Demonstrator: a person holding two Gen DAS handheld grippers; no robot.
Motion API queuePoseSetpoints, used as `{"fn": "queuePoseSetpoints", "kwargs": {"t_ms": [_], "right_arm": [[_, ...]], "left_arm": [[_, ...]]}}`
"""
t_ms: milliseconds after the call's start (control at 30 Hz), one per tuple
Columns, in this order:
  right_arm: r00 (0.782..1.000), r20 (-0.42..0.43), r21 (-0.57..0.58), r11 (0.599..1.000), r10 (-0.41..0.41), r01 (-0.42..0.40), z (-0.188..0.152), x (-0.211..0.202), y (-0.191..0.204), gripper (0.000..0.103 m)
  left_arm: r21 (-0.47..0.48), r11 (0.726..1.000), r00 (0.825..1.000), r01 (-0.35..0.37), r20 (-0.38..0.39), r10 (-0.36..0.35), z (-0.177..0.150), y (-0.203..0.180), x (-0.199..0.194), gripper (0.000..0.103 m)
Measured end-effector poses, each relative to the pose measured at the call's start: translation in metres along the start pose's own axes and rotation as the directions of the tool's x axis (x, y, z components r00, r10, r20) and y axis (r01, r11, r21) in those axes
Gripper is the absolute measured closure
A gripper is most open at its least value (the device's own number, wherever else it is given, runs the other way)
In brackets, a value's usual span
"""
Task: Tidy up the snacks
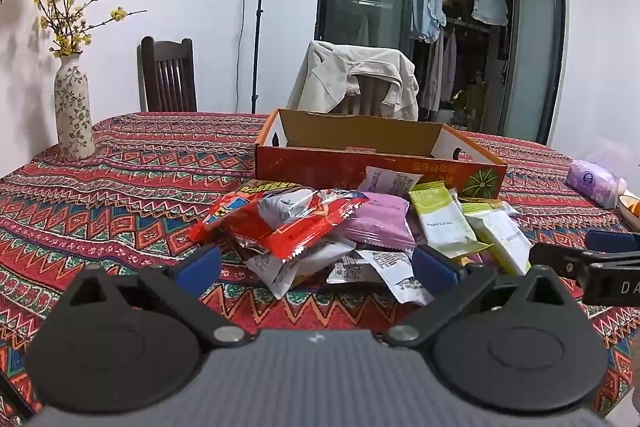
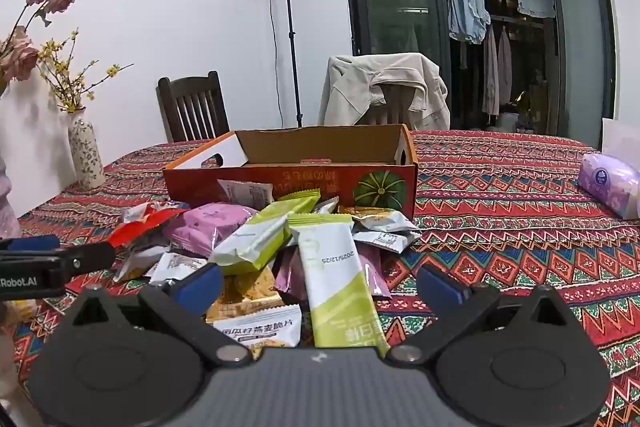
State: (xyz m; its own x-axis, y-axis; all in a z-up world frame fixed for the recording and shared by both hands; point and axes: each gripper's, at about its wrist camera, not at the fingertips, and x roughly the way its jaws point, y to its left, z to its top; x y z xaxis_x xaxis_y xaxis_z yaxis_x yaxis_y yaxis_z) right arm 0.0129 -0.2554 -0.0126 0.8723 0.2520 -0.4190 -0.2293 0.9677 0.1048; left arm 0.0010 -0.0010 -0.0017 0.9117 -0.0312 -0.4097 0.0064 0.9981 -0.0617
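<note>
My left gripper and my right gripper both stand with their jaws spread wide and nothing between the pads, tipped a little downward toward the heap, which I take as the stance for choosing a first packet rather than carrying one. The loose pile of foil-wrapped snack packets lies on the table with the red patterned woven cloth, just ahead of both pairs of jaws, spilled and overlapping because nothing has been sorted yet. Ahead of my left jaws a crinkled red plastic packet sits on top, with a pink packet just to its right. Between my right jaws, nearest me, a long green-and-white wrapper lies slanted over the others, and a white packet with an orange biscuit picture lies just inside my left pad. Beyond the heap, touching its far edge, stands the open orange cardboard box with a green melon printed on its front; its flaps are up and what I can see of the inside looks bare, so I judge it is waiting to receive the packets. Top-lying pieces look easiest to pinch by an edge. Far off to the right of my jaws rests a lilac soft tissue pack, apart from the snacks.
</note>
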Motion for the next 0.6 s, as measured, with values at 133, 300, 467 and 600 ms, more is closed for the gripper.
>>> {"fn": "queuePoseSetpoints", "kwargs": {"t_ms": [133, 300, 467, 600], "right_arm": [[1.000, 0.004, -0.001, 1.000, -0.001, 0.001, 0.0004, -0.0007, -0.0002, 0.000], [1.000, 0.004, -0.002, 1.000, -0.001, 0.001, 0.0005, -0.0009, -0.0002, 0.000], [1.000, 0.001, -0.002, 1.000, -0.002, 0.002, 0.0005, -0.0007, -0.0003, 0.000], [1.000, 0.002, -0.002, 1.000, -0.003, 0.003, 0.0003, -0.0006, -0.0003, 0.000]], "left_arm": [[-0.001, 1.000, 1.000, 0.001, 0.000, -0.001, 0.0001, -0.0011, -0.0004, 0.000], [-0.002, 1.000, 1.000, 0.001, -0.001, -0.001, 0.0003, -0.0012, -0.0003, 0.000], [-0.002, 1.000, 1.000, 0.000, -0.002, 0.000, 0.0003, -0.0017, -0.0003, 0.000], [-0.003, 1.000, 1.000, 0.002, -0.004, -0.002, -0.0005, -0.0021, 0.0003, 0.000]]}}
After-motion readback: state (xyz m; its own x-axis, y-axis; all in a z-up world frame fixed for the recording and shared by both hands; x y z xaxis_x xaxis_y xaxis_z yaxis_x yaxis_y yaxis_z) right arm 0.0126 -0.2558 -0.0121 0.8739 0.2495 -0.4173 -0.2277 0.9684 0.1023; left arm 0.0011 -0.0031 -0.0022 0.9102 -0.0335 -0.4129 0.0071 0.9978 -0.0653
